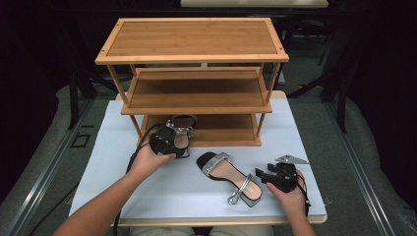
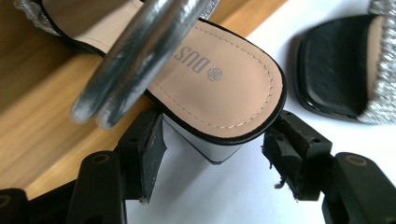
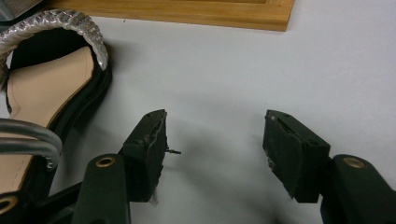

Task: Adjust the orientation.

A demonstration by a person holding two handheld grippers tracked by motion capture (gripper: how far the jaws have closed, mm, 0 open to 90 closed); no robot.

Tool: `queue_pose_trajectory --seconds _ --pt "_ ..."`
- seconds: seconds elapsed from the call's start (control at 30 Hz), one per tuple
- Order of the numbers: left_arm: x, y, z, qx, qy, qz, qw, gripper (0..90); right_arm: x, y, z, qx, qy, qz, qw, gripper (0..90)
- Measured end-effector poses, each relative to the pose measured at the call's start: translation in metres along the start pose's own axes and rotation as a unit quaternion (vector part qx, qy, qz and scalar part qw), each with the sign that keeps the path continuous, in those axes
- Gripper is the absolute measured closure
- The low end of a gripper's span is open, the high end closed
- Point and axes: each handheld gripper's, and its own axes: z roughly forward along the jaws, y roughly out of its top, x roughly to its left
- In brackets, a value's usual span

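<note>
The left tool (image 2: 212,154) sits with jaws apart around the heel of a sandal (image 2: 219,79) on the rack's lowest shelf (image 2: 42,126), while the right tool (image 3: 215,149) rests open over the tabletop (image 3: 224,70) beside the other sandal (image 3: 42,93).

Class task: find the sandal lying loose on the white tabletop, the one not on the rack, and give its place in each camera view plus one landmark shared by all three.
High view: the loose sandal lies centre-bottom on the white tabletop, between both hands.
Left gripper view: its black toe and glittery strap sit at the upper right.
Right gripper view: it runs along the left edge.
Shared landmark: the wooden rack.
</note>
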Motion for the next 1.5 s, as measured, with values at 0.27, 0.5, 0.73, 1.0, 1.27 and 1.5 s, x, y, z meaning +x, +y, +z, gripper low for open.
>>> queue_pose_trajectory --seconds 0.27,0.5,0.73,1.0,1.27,1.5 --pt "0.002 0.005 0.009 -0.016 0.017 -0.012 0.9997 39.3 -0.001 0.0 -0.001 0.003 0.004 0.0 1.0 39.2" --pt "0.001 0.007 0.011 -0.03 0.03 -0.012 0.999 39.5 -0.001 0.0 -0.001 0.003 0.005 -0.001 1.0 39.2" --pt "0.004 0.0 0.016 -0.032 0.022 -0.018 0.9991 39.4 0.0 0.0 0.0 0.0 0.001 0.0 1.0 39.1" --pt "0.004 -0.005 0.009 -0.036 0.016 -0.022 0.999 40.1 -0.001 0.0 -0.001 0.004 0.008 -0.001 1.0 39.1" --pt "0.004 -0.044 -0.009 -0.039 -0.004 -0.039 0.9984 40.3 0.005 0.007 -0.008 0.008 0.011 -0.018 0.9997 38.6" --pt "0.014 -0.079 -0.031 -0.075 -0.013 -0.061 0.9953 40.7 0.02 0.021 -0.013 0.049 -0.031 -0.062 0.9964 35.2"
